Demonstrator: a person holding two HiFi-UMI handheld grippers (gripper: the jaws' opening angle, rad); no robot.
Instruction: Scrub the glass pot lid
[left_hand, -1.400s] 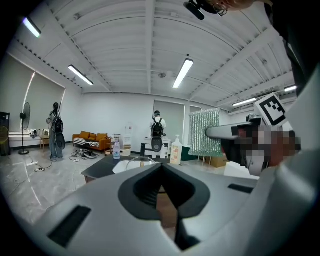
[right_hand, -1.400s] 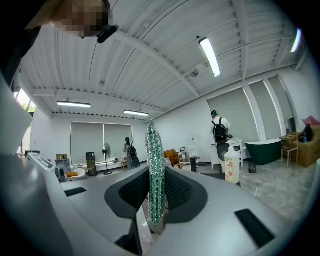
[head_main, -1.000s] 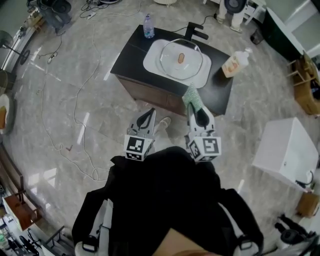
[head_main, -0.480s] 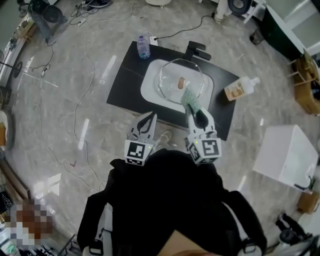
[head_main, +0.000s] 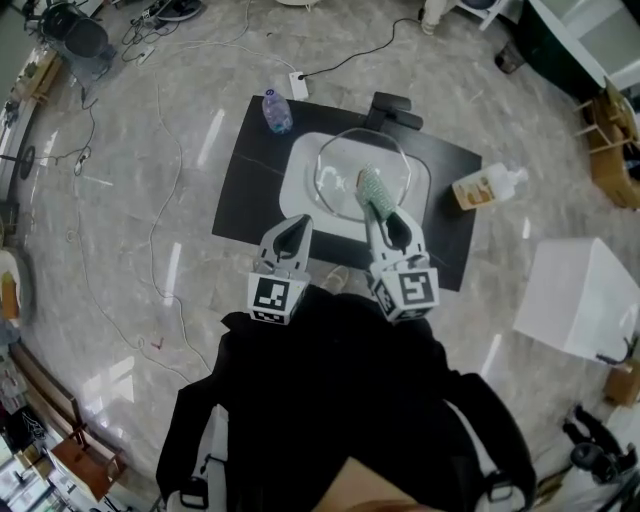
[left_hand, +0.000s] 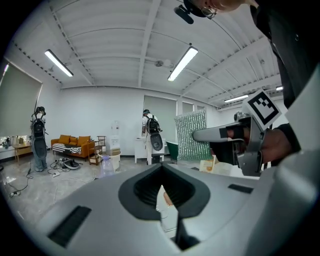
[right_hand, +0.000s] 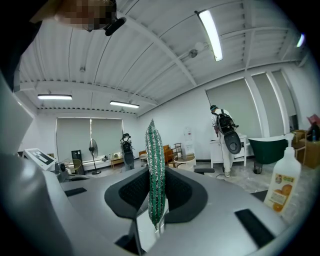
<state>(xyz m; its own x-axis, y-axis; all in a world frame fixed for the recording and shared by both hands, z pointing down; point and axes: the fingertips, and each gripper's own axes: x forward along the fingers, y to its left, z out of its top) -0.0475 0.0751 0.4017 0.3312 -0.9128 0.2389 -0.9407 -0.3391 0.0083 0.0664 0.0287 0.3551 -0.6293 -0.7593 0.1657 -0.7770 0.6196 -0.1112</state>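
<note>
The right gripper (head_main: 388, 222) has its jaws clamped on a green scrubber (head_main: 371, 192), whose tip shows over the glass lid (head_main: 338, 168). The lid lies in the white basin (head_main: 300, 185) set in the dark surface (head_main: 245, 175) (a water bottle (head_main: 275, 110) stands at its far left corner). The left gripper (head_main: 291, 232) is at the surface's near edge, jaws together and empty.

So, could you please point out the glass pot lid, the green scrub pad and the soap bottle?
glass pot lid (head_main: 334, 172): head view, on the clear dome, left of the pad.
green scrub pad (head_main: 371, 190): head view, on the middle of the pad.
soap bottle (head_main: 478, 190): head view, on the labelled body.
</note>
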